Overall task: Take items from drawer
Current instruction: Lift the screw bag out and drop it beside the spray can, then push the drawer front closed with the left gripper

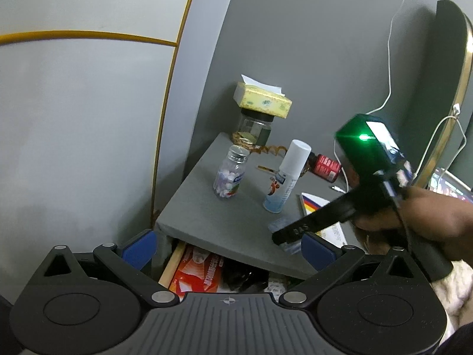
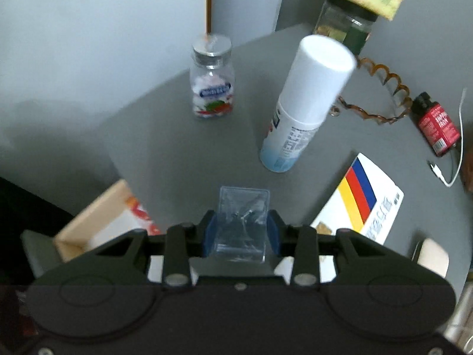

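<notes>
My right gripper (image 2: 241, 230) is shut on a small clear plastic box (image 2: 242, 219) with small dark bits inside, held just over the front of the grey nightstand top (image 2: 177, 136). It also shows in the left wrist view (image 1: 283, 233), with the clear box (image 1: 279, 224) at its tip. My left gripper (image 1: 229, 244) is open and empty above the open drawer (image 1: 174, 260), which holds an orange-red packet (image 1: 198, 272) and dark items (image 1: 242, 278).
On the nightstand stand a candy bottle (image 2: 212, 80), a white spray can (image 2: 301, 106), a jar (image 1: 254, 130) with a tissue pack (image 1: 261, 100) on top, a red bottle (image 2: 436, 124), a striped booklet (image 2: 363, 198) and a white cable (image 2: 452, 159).
</notes>
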{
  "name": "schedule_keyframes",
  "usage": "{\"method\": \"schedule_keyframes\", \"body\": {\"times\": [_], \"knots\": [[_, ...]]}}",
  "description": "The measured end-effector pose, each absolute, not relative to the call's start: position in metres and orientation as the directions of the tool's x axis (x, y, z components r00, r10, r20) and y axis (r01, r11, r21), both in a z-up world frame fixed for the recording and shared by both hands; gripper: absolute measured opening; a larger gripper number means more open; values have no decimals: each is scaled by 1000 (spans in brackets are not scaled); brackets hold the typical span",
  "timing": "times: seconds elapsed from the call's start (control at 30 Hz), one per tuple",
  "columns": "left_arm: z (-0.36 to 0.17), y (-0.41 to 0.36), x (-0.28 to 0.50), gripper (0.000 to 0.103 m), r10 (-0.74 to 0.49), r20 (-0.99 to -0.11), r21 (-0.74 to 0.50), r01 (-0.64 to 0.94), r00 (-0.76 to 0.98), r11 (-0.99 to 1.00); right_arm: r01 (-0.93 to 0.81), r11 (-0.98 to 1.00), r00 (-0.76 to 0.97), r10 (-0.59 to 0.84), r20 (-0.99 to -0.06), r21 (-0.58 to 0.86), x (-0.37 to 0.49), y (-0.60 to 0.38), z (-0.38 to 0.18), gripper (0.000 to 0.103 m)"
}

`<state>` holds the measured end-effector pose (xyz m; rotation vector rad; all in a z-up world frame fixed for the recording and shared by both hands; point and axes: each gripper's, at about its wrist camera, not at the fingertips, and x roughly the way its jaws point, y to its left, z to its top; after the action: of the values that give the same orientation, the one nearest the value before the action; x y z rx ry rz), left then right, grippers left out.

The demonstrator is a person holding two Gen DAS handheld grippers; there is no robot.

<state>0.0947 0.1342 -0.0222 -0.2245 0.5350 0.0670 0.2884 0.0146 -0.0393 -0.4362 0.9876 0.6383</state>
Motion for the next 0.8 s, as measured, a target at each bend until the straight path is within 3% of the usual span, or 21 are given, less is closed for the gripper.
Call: {"method": "schedule_keyframes", "body": {"times": [0.07, 0.2, 0.27, 0.33, 0.43, 0.63, 0.8], "knots": [[-23, 136, 94, 103, -1, -512, -206, -122, 859, 971, -672, 740, 411, 323, -852, -44, 287, 11, -35, 55], [-23, 136, 96, 103, -21, -511, -232, -114, 859, 966, -572, 816, 496, 428, -755, 87, 276, -42, -4, 59], [-22, 132, 95, 103, -19, -509, -213, -105, 860, 971, -491, 857, 559, 449, -697, 158, 262, -86, 11, 69], [-22, 130, 94, 103, -22, -507, -204, -96, 862, 974, -426, 875, 593, 462, -660, 230, 243, -127, 19, 70], [-25, 122, 94, 103, -30, -532, -175, -75, 846, 982, -326, 877, 619, 480, -622, 352, 207, -189, 26, 80], [-22, 93, 89, 103, -96, -582, -180, -13, 807, 984, -206, 879, 669, 447, -594, 430, 139, -259, 5, 83], [-4, 66, 92, 103, -98, -622, -131, 20, 777, 991, -153, 880, 641, 434, -633, 449, 124, -267, -15, 83]]}}
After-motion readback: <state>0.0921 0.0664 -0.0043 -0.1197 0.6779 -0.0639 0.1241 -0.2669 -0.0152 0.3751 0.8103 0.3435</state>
